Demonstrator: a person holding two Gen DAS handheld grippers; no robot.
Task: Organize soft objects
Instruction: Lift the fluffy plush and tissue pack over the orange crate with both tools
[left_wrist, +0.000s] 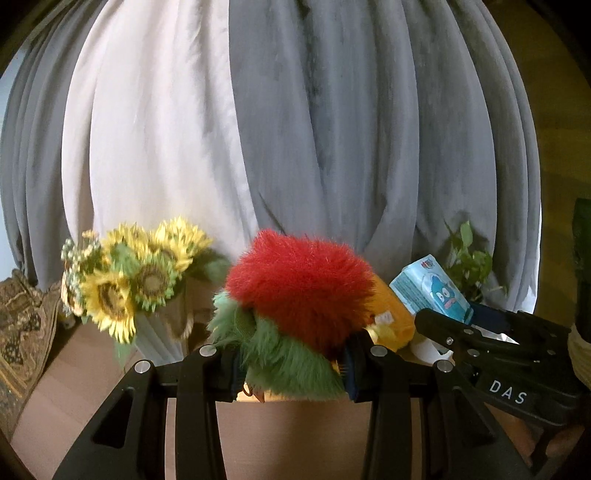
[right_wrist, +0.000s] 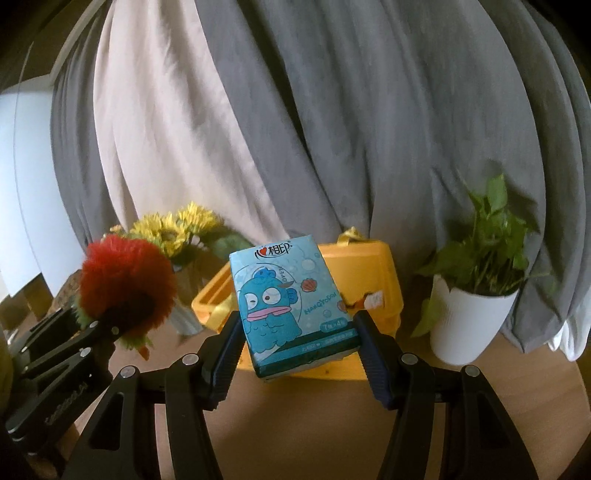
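Left hand-held gripper (left_wrist: 291, 369) pinching plush (left_wrist: 295, 291), red-and-green, clear of the counter (left_wrist: 291, 435). Right hand-held gripper (right_wrist: 297, 343) pinching tissue pack (right_wrist: 288, 306) by its lower sides, long axis running up and away, tilted slightly. Yellow bin (right_wrist: 373, 273) sitting toward the counter's far edge, directly behind the pack, between sunflowers (right_wrist: 177, 229) and potted plant (right_wrist: 472, 295). Judging right nearer the bin; plush hanging to its left, needing a rightward carry.
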